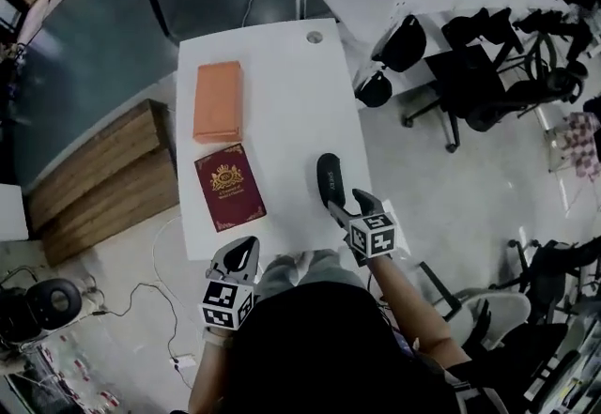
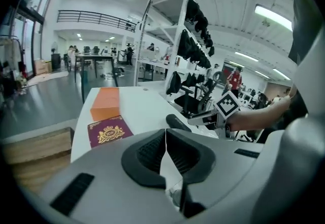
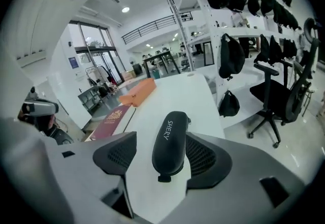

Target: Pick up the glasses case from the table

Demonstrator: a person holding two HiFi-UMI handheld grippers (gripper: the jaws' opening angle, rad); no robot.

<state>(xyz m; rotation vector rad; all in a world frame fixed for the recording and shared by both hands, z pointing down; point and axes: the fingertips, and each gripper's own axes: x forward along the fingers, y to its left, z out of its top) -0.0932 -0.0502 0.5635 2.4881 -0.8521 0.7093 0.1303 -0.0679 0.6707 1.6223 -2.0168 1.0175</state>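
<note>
2 jaws of my right gripper (image 1: 346, 207) stand spread, straddling the case (image 1: 329, 179) across its width without pinching it, which fits a grip or a release. Case lies flat near the table's (image 1: 291, 84) right edge. Left gripper (image 2: 166, 134) is pressed together, empty, spare at the near edge.

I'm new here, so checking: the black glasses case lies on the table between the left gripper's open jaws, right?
No: the glasses case lies on the table between the right gripper's open jaws, as the right gripper view shows.
</note>
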